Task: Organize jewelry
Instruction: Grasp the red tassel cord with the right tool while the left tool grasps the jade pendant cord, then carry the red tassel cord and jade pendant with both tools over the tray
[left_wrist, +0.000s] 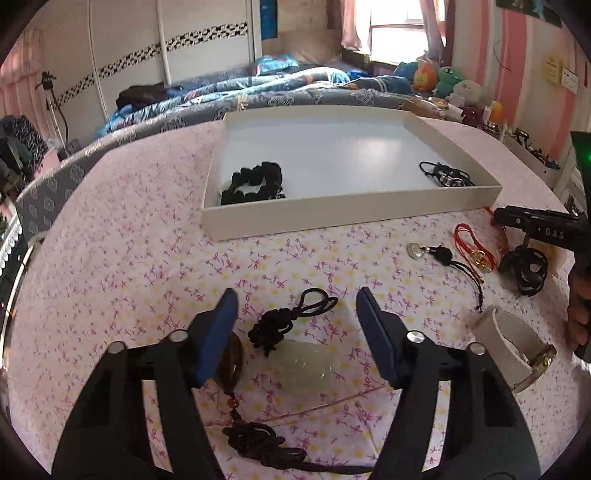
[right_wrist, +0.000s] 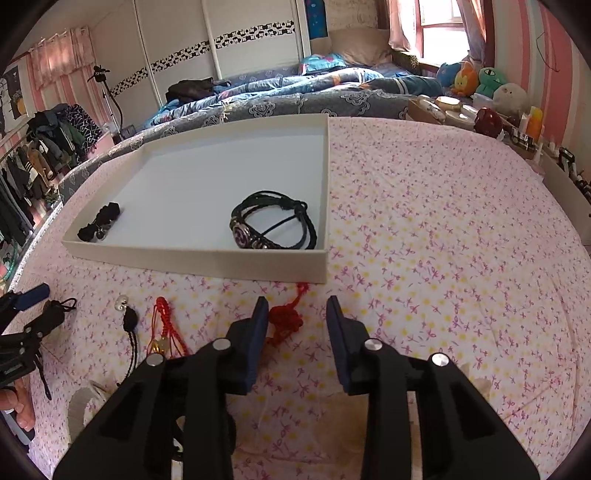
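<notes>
A white tray (left_wrist: 332, 218) (right_wrist: 192, 260) stands on the flowered cloth. It holds a black scrunchie (left_wrist: 255, 182) (right_wrist: 99, 221) and a black leather bracelet (left_wrist: 445, 175) (right_wrist: 275, 225). My left gripper (left_wrist: 295, 306) is open over a black knotted cord (left_wrist: 284, 321) and a pale jade pendant (left_wrist: 310, 363); a brown pendant (left_wrist: 231, 362) lies by its left finger. My right gripper (right_wrist: 297, 314) is open above a red knotted cord (right_wrist: 286, 321), which lies by its left finger. It also shows in the left wrist view (left_wrist: 535, 225).
A silver charm on a black cord (left_wrist: 439, 256) (right_wrist: 127, 317), a red string bracelet (left_wrist: 476, 247) (right_wrist: 166, 328), a black hair tie (left_wrist: 526, 267) and a watch on a white stand (left_wrist: 517, 347) lie on the cloth. A bed stands behind the table, small items at the right edge.
</notes>
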